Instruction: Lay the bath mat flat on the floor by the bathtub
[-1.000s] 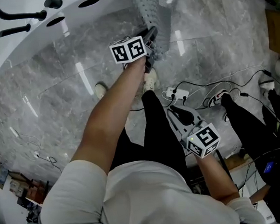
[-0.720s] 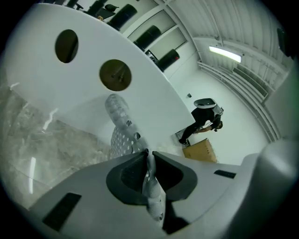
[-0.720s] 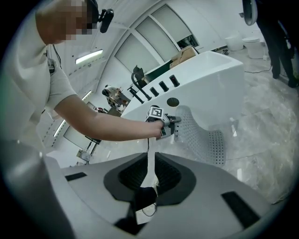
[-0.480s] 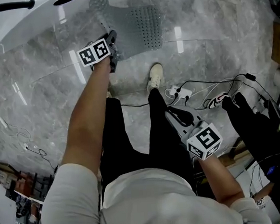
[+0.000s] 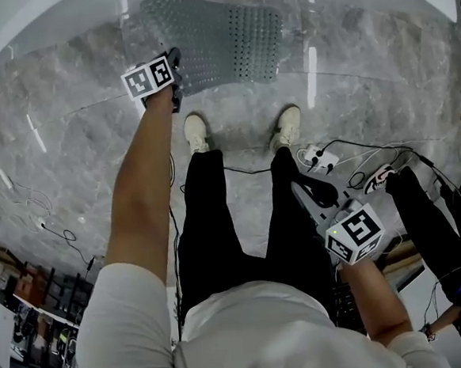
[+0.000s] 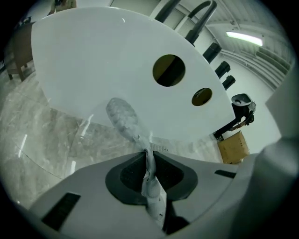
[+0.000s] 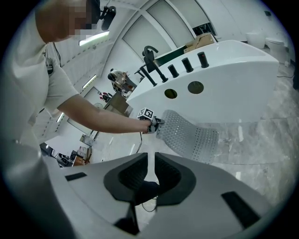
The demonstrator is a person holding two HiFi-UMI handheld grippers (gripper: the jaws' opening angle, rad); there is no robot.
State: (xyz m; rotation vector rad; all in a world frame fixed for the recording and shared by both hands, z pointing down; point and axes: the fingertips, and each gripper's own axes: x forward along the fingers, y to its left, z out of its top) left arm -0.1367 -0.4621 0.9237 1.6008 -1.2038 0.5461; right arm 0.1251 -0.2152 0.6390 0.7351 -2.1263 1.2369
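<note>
The white bathtub (image 5: 59, 22) is seen along the top of the head view, with the grey marble floor (image 5: 62, 161) spread below it. The grey perforated bath mat (image 5: 223, 37) is found on that floor just beside the tub wall, ahead of the person's shoes (image 5: 197, 132). The mat's left edge is pinched between the closed jaws of the left gripper (image 5: 175, 64) and raised off the floor there, while the right gripper (image 5: 302, 188) is held well apart from the mat, its jaws pressed together with nothing between them.
</note>
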